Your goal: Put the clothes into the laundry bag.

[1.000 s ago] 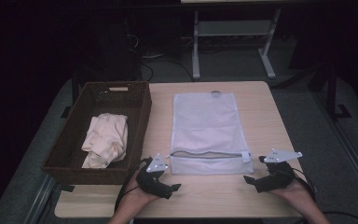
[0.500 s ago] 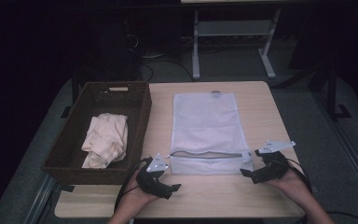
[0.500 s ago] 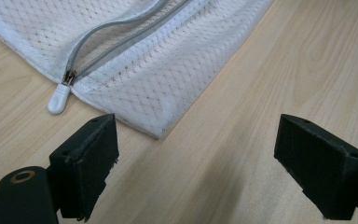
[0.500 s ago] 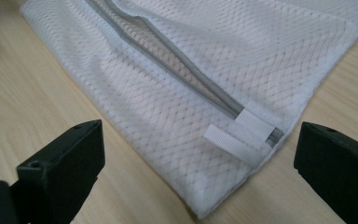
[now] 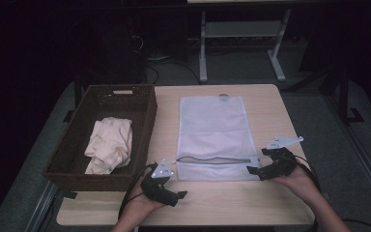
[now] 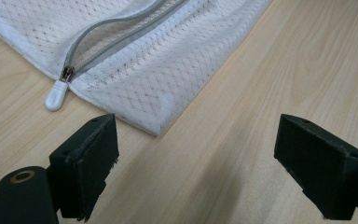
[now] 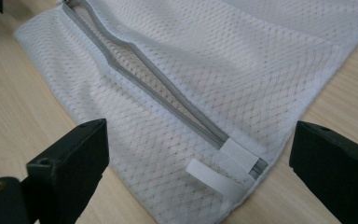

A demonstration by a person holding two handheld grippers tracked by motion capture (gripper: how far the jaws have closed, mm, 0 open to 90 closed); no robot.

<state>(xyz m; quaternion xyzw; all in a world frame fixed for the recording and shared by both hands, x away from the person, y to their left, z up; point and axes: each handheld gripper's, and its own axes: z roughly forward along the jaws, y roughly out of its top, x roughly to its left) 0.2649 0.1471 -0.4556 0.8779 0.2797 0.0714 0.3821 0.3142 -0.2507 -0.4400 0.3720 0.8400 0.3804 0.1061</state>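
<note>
A white mesh bag (image 5: 216, 135) lies flat on the wooden surface (image 5: 270, 203), its grey zipper (image 5: 217, 160) running across the near end and gaping part-way open. The left gripper (image 5: 170, 190) sits low on the surface just short of the bag's near left corner, its fingers (image 6: 91, 154) released and spread wide with nothing between them; in the left gripper view that corner (image 6: 156, 126) lies just ahead of the gap, nearer the left-hand finger, and the white zipper pull (image 6: 56, 95) rests on the wood a little beyond it, off to that finger's far side. The right gripper (image 5: 256, 170) is at the bag's near right corner, its fingers (image 7: 77, 158) likewise released and wide apart (no cloth caught in them). In the right gripper view the mesh spreads straight ahead of and between the two fingers, the closed end of the zipper (image 7: 242, 156) with a small white tab (image 7: 209, 177) lying in the gap, closer to the right-hand finger, while the open part of the zipper runs away past the left-hand finger. Whether the fingertips touch the mesh cannot be told. Well off to the left gripper's far side stands a dark wicker basket (image 5: 72, 159) holding a cream cloth (image 5: 108, 145).
</note>
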